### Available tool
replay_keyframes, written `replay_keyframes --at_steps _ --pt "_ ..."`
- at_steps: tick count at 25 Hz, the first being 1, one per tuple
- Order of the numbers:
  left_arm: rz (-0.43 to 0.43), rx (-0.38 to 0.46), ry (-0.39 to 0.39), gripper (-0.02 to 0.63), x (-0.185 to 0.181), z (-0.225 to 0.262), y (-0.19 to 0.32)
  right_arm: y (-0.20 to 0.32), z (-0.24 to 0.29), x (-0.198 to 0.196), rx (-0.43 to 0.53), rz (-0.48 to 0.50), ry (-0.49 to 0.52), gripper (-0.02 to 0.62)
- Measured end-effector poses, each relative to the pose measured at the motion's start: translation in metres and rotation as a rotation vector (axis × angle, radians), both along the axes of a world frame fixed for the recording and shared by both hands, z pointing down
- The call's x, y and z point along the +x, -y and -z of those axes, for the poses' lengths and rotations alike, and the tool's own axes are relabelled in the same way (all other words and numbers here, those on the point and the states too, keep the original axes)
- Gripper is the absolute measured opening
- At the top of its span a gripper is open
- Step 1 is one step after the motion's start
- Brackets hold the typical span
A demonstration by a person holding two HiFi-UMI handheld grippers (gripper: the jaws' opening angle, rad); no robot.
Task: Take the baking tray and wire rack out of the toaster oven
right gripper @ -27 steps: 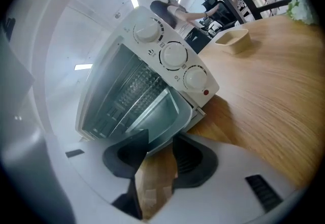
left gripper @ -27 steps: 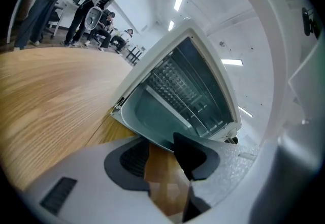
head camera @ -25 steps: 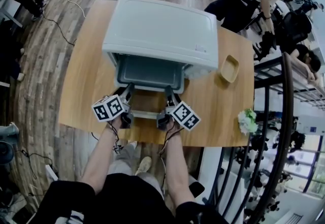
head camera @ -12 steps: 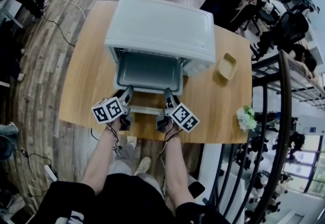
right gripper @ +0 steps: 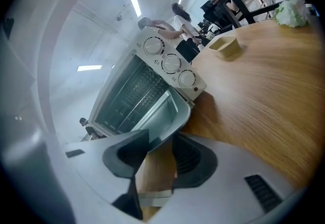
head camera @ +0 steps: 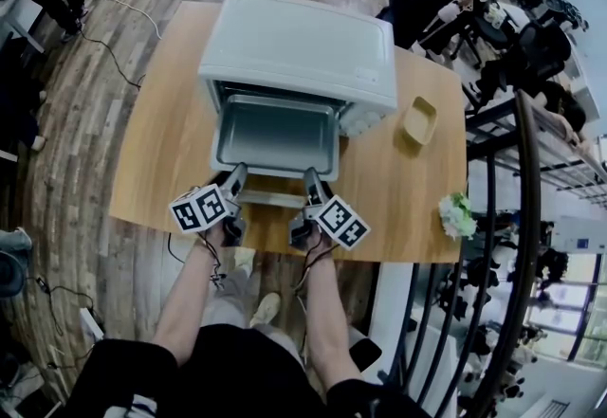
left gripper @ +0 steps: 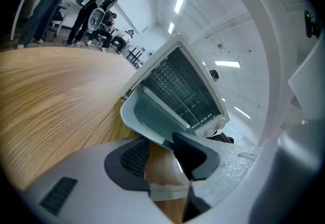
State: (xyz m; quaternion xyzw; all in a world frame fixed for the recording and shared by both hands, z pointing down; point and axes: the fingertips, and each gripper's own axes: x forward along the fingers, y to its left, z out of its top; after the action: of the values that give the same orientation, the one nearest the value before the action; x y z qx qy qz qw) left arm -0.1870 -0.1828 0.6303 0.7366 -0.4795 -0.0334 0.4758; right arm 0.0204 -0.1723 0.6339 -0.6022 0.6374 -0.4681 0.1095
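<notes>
Left gripper point(head camera: 234, 175): at lower centre-left of the head view, its jaws are pinched on the front lip of the baking tray point(head camera: 277, 134) near the left corner. The bite looks shallow, so it is best to keep the squeeze steady and not tug.
Baking tray: it sits at the middle of the frame, partly out of the toaster oven point(head camera: 299, 42), with its near edge over the dropped door point(head camera: 270, 202). It should be drawn straight toward the lower edge and kept level with both corners moving together, since a skewed pull would likely jam it in the side rails.
Right gripper point(head camera: 311, 177): at lower centre-right, its jaws are clamped on the same lip near the right corner. It should match the left gripper's height and pace.
Table point(head camera: 161, 122): pale wood with fine straight grain and a matte, flat top — free space for setting the tray down lies at the frame's left.
Tray material: thin grey sheet metal, shallow and rectangular, with rounded corners and a dull sheen. It is probably light but slippery between the pads.
Oven shell: smooth off-white box with softened edges.
Wire rack point(left gripper: 177, 88): a fine metal grid inside the cavity, behind the tray and untouched.
Knobs point(right gripper: 172, 63): three round pale dials on the oven's right panel.
Small dish point(head camera: 420, 122): tan, oblong and shallow — it sits to the right of the oven, clear of the pull path.
</notes>
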Motion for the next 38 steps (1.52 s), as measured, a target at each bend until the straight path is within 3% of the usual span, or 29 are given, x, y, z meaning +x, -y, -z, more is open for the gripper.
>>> replay_keyframes --at_steps 22,38 --pt "-0.009 0.043 -0.007 0.147 0.011 0.031 -0.083 -0.085 0.031 0.012 0.049 -0.014 0.006 0.143" --pt "-0.145 0.09 -0.019 0.146 0.093 0.065 -0.151 -0.182 0.065 0.089 0.095 -0.146 -0.004 0.143"
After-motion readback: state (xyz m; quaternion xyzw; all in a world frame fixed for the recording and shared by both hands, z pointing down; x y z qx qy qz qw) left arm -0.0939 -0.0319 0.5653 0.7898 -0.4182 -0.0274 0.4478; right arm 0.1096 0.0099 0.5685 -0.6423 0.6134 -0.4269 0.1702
